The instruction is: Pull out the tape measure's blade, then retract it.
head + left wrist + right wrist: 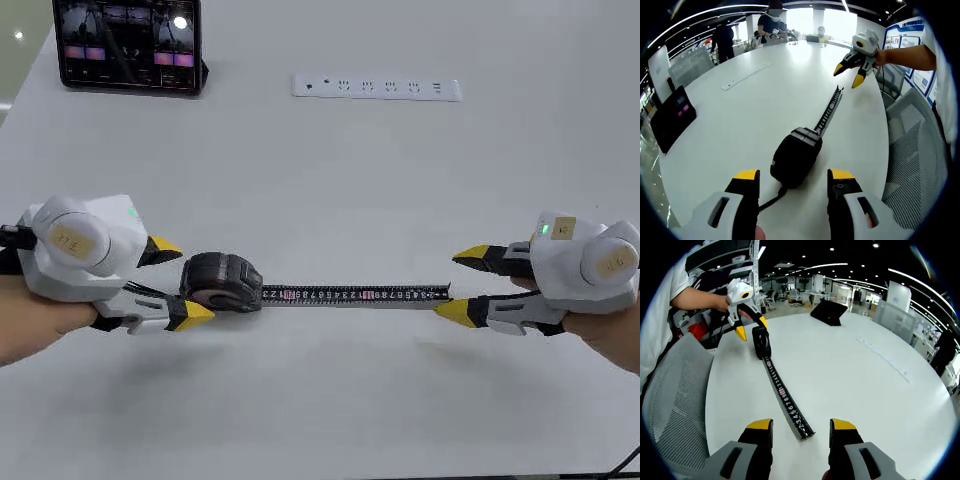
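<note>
The tape measure point(220, 282) is seen lying on the white counter point(350, 180), its dark case set between the jaws of the left gripper point(196, 280). Those jaws are held apart, one on each side of the case, and no firm clamp on it can be made out. The blade point(355, 294) is drawn out flat along the counter toward the right gripper point(446, 283). In the right gripper view the blade's end is found between that gripper's jaws, which are likewise spread and not closed on it.

The pulling-out is judged to be done, since a good length of marked blade is exposed. The retracting is judged to be left, as the blade is not yet wound in. Whether a lock is set on the case cannot be told.

The counter is broad, pale and matt. A tablet point(128, 45) is propped at its far edge, and a white power strip point(377, 87) is laid near it. A mesh chair point(675, 405) is placed beside the counter, and an open office with ceiling lights and distant people is seen beyond.
</note>
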A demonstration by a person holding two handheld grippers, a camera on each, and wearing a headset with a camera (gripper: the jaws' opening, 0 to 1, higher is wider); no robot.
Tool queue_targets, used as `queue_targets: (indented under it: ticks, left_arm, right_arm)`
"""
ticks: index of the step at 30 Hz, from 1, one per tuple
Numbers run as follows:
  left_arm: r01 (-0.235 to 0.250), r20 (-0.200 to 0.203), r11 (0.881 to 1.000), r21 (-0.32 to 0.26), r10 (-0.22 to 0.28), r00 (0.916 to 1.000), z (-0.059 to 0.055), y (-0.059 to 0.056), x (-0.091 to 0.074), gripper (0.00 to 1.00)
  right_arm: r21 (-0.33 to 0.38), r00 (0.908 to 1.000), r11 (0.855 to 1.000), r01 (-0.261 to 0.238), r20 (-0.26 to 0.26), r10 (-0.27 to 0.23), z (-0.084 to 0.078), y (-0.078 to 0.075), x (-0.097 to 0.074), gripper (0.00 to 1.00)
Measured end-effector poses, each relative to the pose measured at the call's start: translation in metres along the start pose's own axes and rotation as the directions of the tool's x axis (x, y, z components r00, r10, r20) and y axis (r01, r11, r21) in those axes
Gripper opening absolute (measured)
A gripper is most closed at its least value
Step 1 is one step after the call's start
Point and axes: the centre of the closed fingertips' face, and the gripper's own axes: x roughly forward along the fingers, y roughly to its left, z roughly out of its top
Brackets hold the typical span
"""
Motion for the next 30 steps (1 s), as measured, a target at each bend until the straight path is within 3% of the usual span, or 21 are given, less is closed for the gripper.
queue_targets:
  ticks: [4, 11, 15, 30]
  left_arm:
    - [0.005, 0.051, 1.0, -0.029, -0.003, 0.9987, 0.005, -0.006, -0.005, 0.54]
    - [-0.007, 0.095, 0.998, -0.06, 0.013, 0.9954, 0.007, -0.009, -0.013, 0.59]
    - [-0.02, 0.146, 0.997, -0.068, 0.029, 0.9889, 0.013, -0.011, -0.018, 0.61]
    - [-0.074, 0.213, 0.989, -0.125, 0.1, 0.9719, 0.002, -0.02, -0.028, 0.73]
  right_arm:
    - [0.018, 0.9997, 1.0, 0.022, 0.01, -0.022, 0.002, 0.002, -0.004, 0.47]
    - [0.041, 0.9986, 0.998, 0.047, 0.02, -0.048, 0.003, 0.006, -0.007, 0.51]
    - [0.064, 0.9968, 0.996, 0.063, 0.044, -0.066, 0.004, 0.007, -0.009, 0.57]
    - [0.1, 0.9899, 0.989, 0.107, 0.082, -0.115, 0.007, 0.019, -0.018, 0.67]
